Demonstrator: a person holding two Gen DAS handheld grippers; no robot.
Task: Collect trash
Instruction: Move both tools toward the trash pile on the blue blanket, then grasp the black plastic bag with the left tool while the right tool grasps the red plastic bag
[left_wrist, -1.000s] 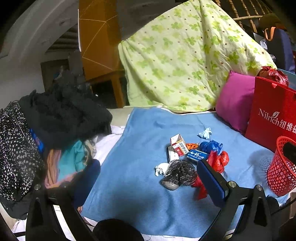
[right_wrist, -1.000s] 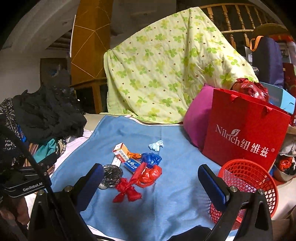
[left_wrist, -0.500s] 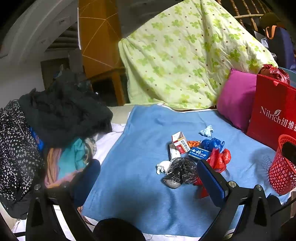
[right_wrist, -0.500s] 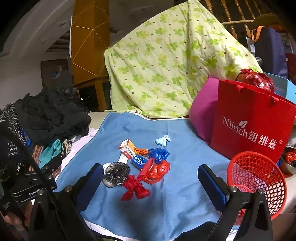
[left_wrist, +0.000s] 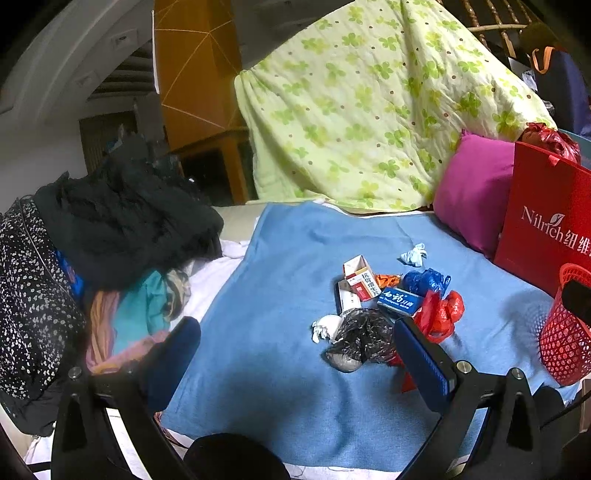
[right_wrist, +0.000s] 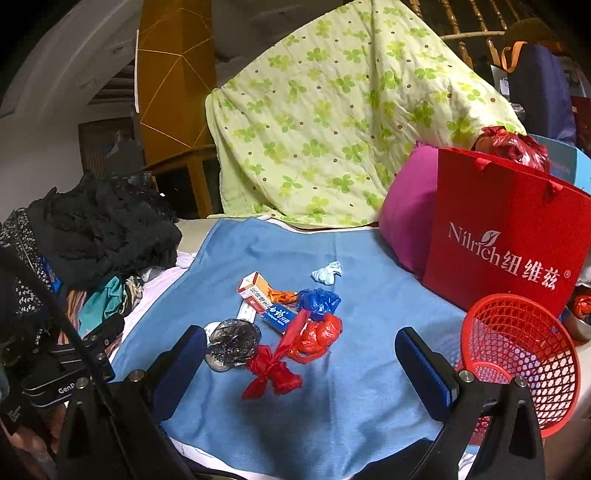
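Trash lies in a cluster on the blue blanket (right_wrist: 362, 398): a grey-black plastic bag (right_wrist: 232, 341), a red plastic bag (right_wrist: 316, 336) with a red knotted strip (right_wrist: 273, 373), a blue bag (right_wrist: 317, 301), a blue box (right_wrist: 279, 315), an open red-and-white box (right_wrist: 255, 288), a crumpled pale blue tissue (right_wrist: 327, 273). The same cluster shows in the left wrist view, with the grey-black bag (left_wrist: 364, 338) and a white tissue (left_wrist: 323, 326). A red mesh basket (right_wrist: 517, 354) stands at the right. My left gripper (left_wrist: 295, 358) and right gripper (right_wrist: 301, 365) are open and empty, above the blanket's near edge.
A red paper bag (right_wrist: 502, 236) and a magenta pillow (right_wrist: 406, 218) stand at the right back. A green floral quilt (right_wrist: 332, 122) is draped behind. A heap of dark clothes (left_wrist: 110, 229) lies at the left.
Both grippers have shifted slightly forward and left, so the trash cluster sits a little closer. Nothing was grasped or moved.
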